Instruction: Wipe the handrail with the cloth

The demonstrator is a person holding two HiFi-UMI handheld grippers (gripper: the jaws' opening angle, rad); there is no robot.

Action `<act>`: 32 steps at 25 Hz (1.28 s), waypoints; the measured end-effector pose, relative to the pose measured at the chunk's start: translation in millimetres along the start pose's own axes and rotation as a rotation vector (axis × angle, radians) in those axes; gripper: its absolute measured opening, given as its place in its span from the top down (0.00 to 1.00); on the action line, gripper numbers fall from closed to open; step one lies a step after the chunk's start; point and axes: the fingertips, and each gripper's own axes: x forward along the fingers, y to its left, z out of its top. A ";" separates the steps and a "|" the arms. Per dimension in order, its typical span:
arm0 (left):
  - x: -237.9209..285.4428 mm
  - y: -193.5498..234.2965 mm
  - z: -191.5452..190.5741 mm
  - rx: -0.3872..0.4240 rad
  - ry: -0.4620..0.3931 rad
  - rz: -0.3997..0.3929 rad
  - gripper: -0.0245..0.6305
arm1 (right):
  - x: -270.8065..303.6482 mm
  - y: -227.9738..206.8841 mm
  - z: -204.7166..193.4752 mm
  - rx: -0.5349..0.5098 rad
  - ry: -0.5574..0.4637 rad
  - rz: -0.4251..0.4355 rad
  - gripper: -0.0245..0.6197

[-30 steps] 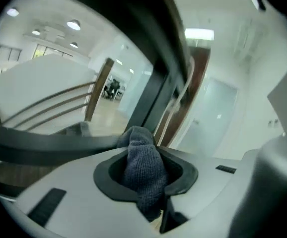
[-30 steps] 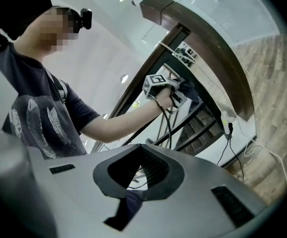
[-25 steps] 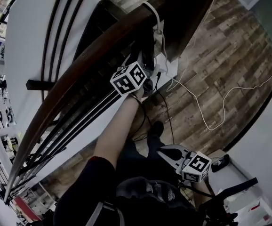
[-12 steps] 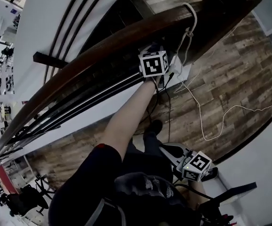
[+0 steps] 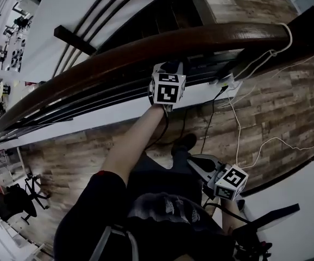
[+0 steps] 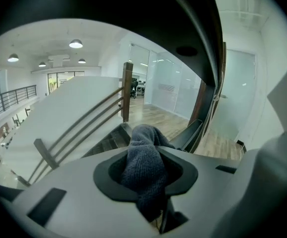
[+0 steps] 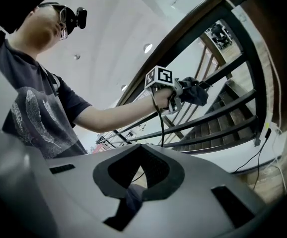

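**Left tool holds cloth at handrail**

Left tool (image 5: pixel 167 70) is clamped on the grey cloth (image 6: pixel 143 162) and held up at frame centre, against the near edge of the dark wooden handrail (image 5: pixel 146 47), so the bunched end faces the wood. Contact unclear. Right tool (image 7: pixel 133 176) has its jaws together and empty. It hangs at lower right, likely idle.

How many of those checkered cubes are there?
2: one cube on the left gripper up at the handrail; the other cube on the right gripper, held low. None seem hidden.
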 end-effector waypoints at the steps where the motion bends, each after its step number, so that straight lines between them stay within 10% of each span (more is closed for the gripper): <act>1: -14.7 20.0 -7.2 0.004 -0.005 0.006 0.81 | 15.7 6.5 -1.1 -0.024 0.010 -0.002 0.96; 13: -181.0 279.9 -87.9 -0.029 0.020 0.093 0.81 | 230.4 152.4 -3.8 -0.179 0.042 0.105 0.96; 32: -407.6 605.2 -198.6 -0.064 0.108 0.676 0.81 | 303.2 253.5 -80.2 -0.265 0.228 0.257 0.96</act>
